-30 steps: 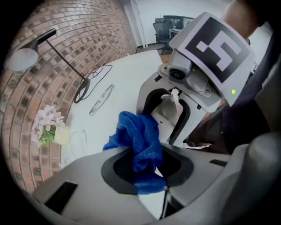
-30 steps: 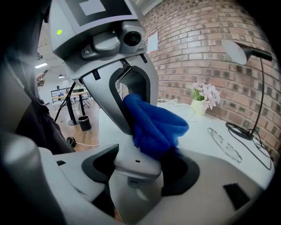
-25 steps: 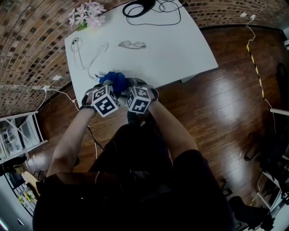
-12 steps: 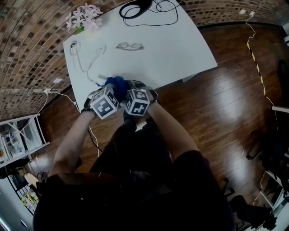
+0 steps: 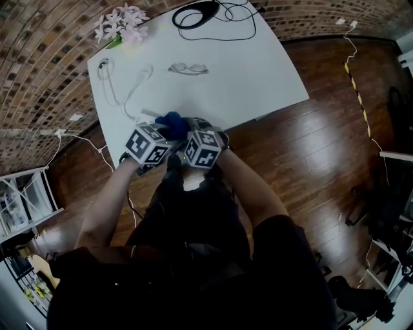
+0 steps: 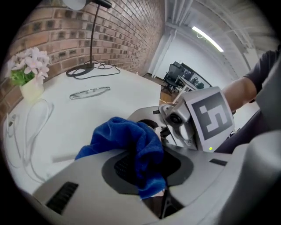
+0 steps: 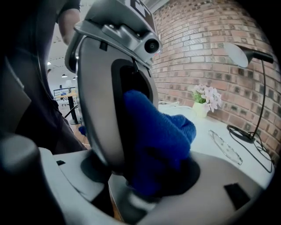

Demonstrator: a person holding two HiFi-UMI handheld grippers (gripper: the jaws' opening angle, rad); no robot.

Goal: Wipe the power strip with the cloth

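We read the left gripper [image 6: 147, 171] as clamped on the blue cloth [image 6: 125, 136], which bunches over its pads and spills forward, a wad fit for wiping. The right gripper [image 7: 147, 178] has its jaws apart around the same wad; we cannot confirm pad pressure. We judge this to be a regrip. Both units meet, cubes side by side, at the near edge of the table [image 5: 258, 71], forearms converging. We cannot positively identify the power strip; a pale bar [image 5: 147, 112] just beyond the cloth may be it.

White table [image 5: 258, 71] bears glasses [image 5: 188, 67], cable [image 5: 104, 71], flowers [image 5: 122, 26], lamp [image 5: 197, 11].
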